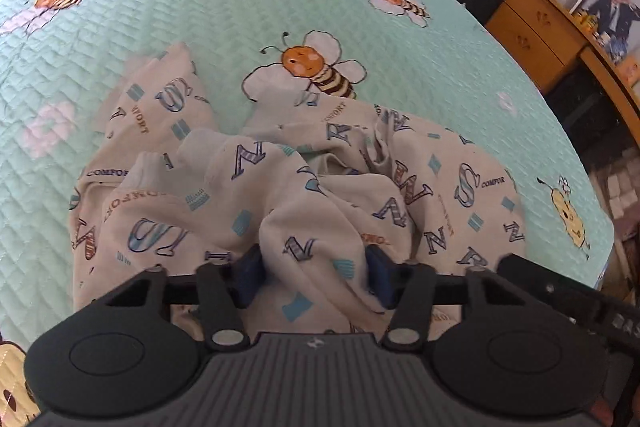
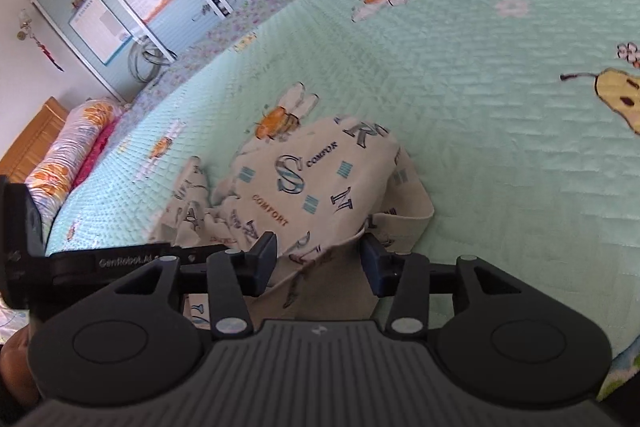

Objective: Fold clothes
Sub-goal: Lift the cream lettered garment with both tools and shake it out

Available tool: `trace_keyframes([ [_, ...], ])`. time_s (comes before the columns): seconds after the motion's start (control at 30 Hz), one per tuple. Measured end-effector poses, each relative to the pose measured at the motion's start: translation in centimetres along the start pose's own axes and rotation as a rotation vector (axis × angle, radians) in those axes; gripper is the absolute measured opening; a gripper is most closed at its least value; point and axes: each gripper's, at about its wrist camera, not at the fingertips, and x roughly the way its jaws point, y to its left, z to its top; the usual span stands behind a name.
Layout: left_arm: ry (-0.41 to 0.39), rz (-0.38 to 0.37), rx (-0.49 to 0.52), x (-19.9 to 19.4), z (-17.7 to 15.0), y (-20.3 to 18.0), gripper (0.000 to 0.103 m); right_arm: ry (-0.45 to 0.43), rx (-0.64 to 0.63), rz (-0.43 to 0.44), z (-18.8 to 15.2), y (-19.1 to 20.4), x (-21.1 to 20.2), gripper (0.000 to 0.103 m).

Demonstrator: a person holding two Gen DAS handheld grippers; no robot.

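On the bed (image 1: 400, 7), near its front edge, both tongs working at one crumpled garment (image 1: 280, 187). Left gripper (image 1: 316, 277) straddling a raised ridge of cloth, jaws partly apart, blue pads (image 1: 250, 277) touching or nearly touching the fold on either side; whether actually pinching, not possible to tell. Right gripper (image 2: 318, 263) standing open, a hem edge lying loose between the jaws, pads (image 2: 266, 259) not pressing on it. Probably picking up for spreading flat, folding proper not yet begun. Next calling for a firm pinch on two matching edges, then lifting and pulling apart to smooth out. Cream fabric printed with blue letters, small teal squares and the word COMFORT, lying bunched and wrinkled, one band (image 2: 412, 215) trailing out at the side on the mint quilt.
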Motion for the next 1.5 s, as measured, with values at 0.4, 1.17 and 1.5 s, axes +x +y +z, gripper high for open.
trace_keyframes([
  [0.4,-0.440,-0.021,0.045,-14.3,2.1,-0.9,0.013,-0.122,-0.137,0.111,-0.4,3.7,-4.5,0.007],
  [1.17,-0.093,0.017,-0.129,-9.2,-5.5,2.7,0.062,-0.024,-0.366,-0.038,0.9,7.1,2.7,0.067],
  [1.5,-0.170,-0.045,-0.175,-11.6,-5.8,3.5,0.063,-0.195,-0.344,0.176,2.8,10.0,-2.2,0.001],
])
